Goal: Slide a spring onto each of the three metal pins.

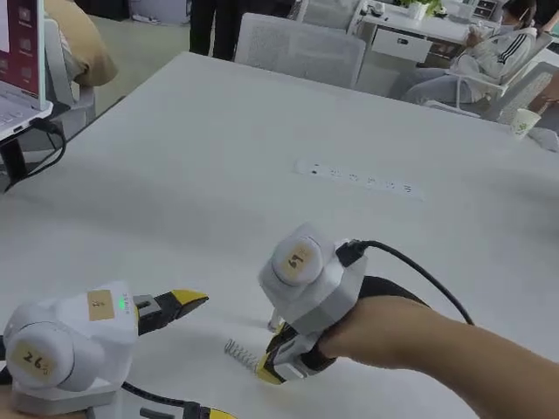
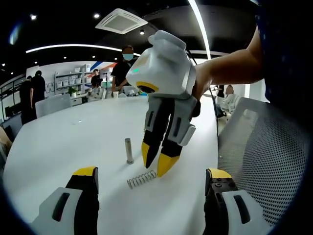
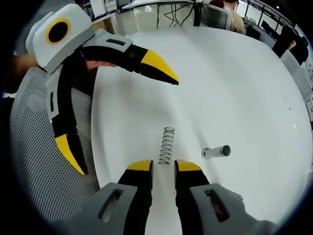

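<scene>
Well, my right claw (image 3: 164, 166) is open a crack and empty, its tips just by the spring (image 3: 167, 145) lying flat near the standing pin (image 3: 216, 152), so a crooked pinch might flick it away, I think.

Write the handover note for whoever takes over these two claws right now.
Left claw: wide open, empty.
Right claw: narrowly open, empty, tips just short of the spring.
The spring lies flat on the table, beside the pin but apart from it; the pin stands upright and bare.
Done: nothing on this pin yet.
Left: grip the spring, slide it over the pin, then do the other pins.
</scene>
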A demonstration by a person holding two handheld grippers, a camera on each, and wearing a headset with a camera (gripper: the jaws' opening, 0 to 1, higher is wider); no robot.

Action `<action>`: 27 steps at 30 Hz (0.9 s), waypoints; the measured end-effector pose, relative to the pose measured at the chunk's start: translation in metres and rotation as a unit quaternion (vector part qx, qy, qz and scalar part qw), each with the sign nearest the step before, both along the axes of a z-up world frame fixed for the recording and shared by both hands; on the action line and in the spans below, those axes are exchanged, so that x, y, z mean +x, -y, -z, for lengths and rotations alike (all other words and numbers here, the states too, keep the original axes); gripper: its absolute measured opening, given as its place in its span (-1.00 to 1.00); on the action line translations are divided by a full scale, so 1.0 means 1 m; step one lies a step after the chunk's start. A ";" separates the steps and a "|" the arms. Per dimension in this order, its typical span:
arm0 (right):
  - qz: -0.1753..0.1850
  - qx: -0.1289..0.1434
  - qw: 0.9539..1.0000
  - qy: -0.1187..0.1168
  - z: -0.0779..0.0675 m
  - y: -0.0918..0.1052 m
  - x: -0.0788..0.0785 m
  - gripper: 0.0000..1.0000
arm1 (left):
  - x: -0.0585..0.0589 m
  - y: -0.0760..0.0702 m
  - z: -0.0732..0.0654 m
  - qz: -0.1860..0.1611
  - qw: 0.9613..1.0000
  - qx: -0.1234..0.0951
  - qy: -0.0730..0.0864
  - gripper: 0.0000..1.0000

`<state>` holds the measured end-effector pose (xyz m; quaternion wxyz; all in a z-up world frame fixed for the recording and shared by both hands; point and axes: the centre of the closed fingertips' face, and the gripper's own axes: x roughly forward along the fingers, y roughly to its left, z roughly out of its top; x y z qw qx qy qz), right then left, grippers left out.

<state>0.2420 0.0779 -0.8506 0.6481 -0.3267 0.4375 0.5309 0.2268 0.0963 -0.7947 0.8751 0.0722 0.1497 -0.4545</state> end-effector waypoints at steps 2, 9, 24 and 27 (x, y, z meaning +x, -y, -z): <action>-0.002 -0.004 1.000 0.006 0.002 -0.001 0.001 -0.70 | 0.000 0.000 0.000 0.000 1.000 0.000 0.000 0.75; -0.003 -0.017 1.000 0.017 0.007 -0.001 0.003 -0.75 | -0.001 0.000 0.001 0.001 1.000 0.000 -0.001 0.74; -0.027 -0.028 0.998 0.041 0.010 0.004 0.004 -0.84 | -0.002 -0.001 0.002 0.001 1.000 0.002 -0.002 0.70; -0.027 -0.022 0.999 0.036 0.005 0.005 0.001 -0.84 | -0.002 -0.001 0.002 0.001 1.000 0.001 -0.004 0.68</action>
